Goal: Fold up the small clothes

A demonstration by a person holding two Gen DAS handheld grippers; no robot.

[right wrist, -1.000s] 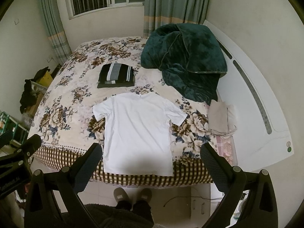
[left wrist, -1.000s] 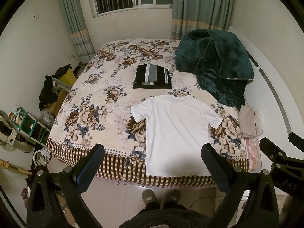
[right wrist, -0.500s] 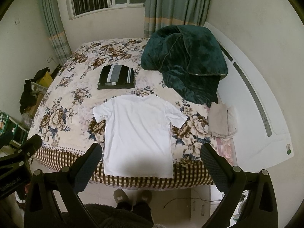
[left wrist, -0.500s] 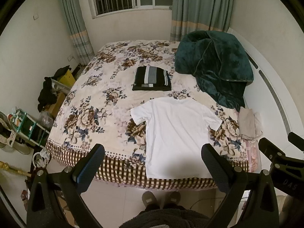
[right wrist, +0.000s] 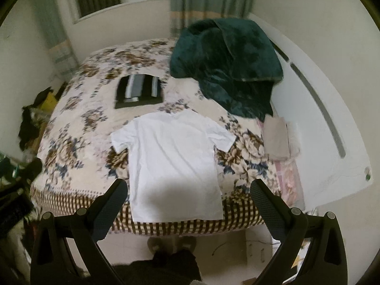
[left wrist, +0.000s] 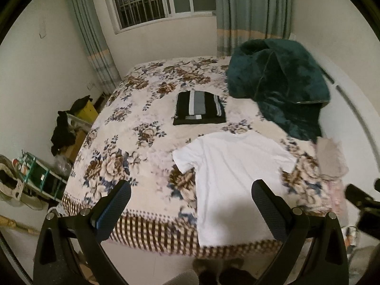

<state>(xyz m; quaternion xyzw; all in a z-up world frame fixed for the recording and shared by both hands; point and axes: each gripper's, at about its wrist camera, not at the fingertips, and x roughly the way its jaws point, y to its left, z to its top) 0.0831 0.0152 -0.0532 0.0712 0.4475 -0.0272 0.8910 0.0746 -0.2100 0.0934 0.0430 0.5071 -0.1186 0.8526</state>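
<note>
A white T-shirt (left wrist: 235, 173) lies flat, spread out, at the near edge of the floral bed (left wrist: 133, 147), hem toward me; it also shows in the right wrist view (right wrist: 174, 166). A folded black-and-grey striped garment (left wrist: 199, 108) lies beyond it, also in the right wrist view (right wrist: 139, 91). My left gripper (left wrist: 190, 199) is open and empty, held above the bed's near edge, left of the shirt's hem. My right gripper (right wrist: 188, 197) is open and empty, above the shirt's hem.
A dark green blanket (left wrist: 277, 83) is heaped at the back right of the bed. A beige folded cloth (right wrist: 276, 137) lies at the bed's right edge by the white headboard (right wrist: 315, 118). Clutter and a green rack (left wrist: 35, 178) stand on the floor left.
Both grippers have moved forward and down toward the bed, so the shirt looks larger. The views are blurred by motion. Both stay open.
</note>
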